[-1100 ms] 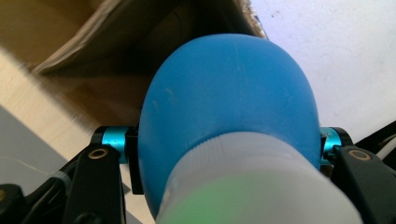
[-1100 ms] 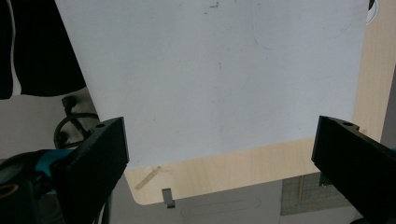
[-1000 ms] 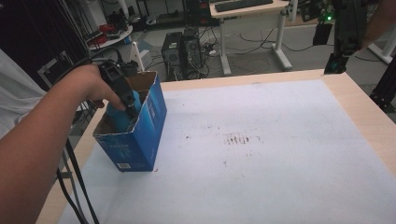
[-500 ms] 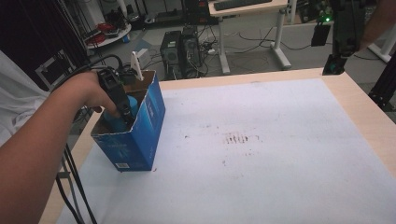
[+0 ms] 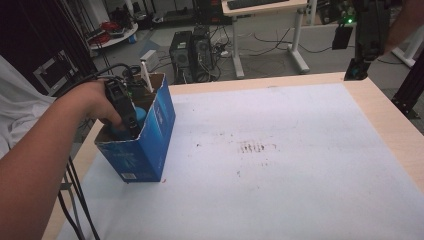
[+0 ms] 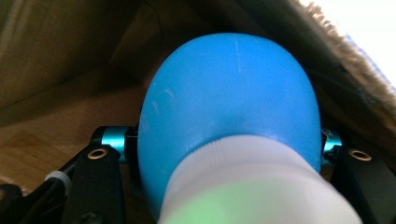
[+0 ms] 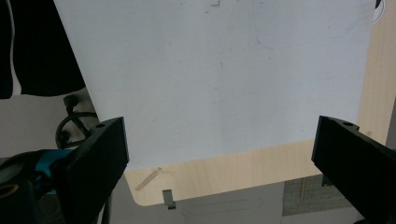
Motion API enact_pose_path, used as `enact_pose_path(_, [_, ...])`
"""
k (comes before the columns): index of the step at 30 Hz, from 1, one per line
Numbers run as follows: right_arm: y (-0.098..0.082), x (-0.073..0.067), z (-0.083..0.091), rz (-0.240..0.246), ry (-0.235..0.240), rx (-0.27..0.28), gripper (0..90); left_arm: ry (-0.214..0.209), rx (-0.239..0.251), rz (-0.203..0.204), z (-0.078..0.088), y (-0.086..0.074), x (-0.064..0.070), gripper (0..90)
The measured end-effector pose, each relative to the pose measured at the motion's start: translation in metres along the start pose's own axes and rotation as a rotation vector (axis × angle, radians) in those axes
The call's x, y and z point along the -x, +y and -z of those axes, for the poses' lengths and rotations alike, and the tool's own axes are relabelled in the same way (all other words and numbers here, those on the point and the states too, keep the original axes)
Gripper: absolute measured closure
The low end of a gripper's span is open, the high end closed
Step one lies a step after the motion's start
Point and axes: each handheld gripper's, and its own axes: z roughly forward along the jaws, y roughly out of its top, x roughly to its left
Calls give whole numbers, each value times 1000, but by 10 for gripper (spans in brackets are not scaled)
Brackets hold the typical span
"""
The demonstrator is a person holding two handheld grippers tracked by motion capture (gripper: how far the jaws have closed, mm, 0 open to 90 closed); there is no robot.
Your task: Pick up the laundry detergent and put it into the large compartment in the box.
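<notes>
An open blue cardboard box [image 5: 150, 135] stands at the table's left edge, on the white mat [image 5: 280, 165]. My left gripper [image 5: 127, 125] reaches down into it, shut on a blue round object [image 5: 141, 114]. In the left gripper view that blue object [image 6: 229, 107] has a white neck and sits between the jaws of my left gripper [image 6: 222, 140], with the box's brown inner walls behind. My right gripper [image 5: 357, 67] hangs above the far right corner of the table. In the right gripper view it [image 7: 222, 126] stands open over the white mat [image 7: 219, 70], with nothing between its jaws.
The person's left forearm [image 5: 45, 150] comes in along the table's left edge, with cables hanging beside it. Bare wood borders the mat at the far edge and the right edge [image 5: 395, 130]. Computer towers [image 5: 192, 52] and a desk stand on the floor beyond.
My left gripper has sunk slightly deeper into the box with the blue object. The box and the right gripper have stayed in place.
</notes>
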Motion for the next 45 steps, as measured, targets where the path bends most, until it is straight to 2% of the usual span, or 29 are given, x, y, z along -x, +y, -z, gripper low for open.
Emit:
enact_pose_path(8, [4, 0, -1, 3, 1, 2, 28, 5, -3, 15, 0, -2, 1, 389])
enact_pose_path(15, [5, -1, 1, -3, 0, 3, 28, 22, -14, 12, 7, -4, 1, 334])
enact_pose_path(23, [3, -3, 2, -4, -3, 5, 29, 16, 11, 31, 12, -8, 2, 316])
enact_pose_path(30, [3, -3, 4, 3, -5, 8, 29, 14, 17, 24, 25, -10, 5, 282])
enact_pose_path(33, [4, -4, 5, 7, -3, 10, 29, 31, 15, 19, 32, -11, 7, 258])
enact_pose_path(36, [4, -4, 6, 10, -4, 11, 29, 26, 20, 34, 40, -12, 9, 230])
enact_pose_path(40, [4, -5, 6, 7, -5, 9, 29, 22, 26, 25, 50, -14, 12, 210])
enact_pose_path(42, [4, -5, 6, 1, -4, 6, 29, 24, 24, 3, 55, -15, 13, 210])
enact_pose_path(45, [4, -5, 6, 1, -1, 6, 29, 5, 42, 17, 61, -15, 16, 169])
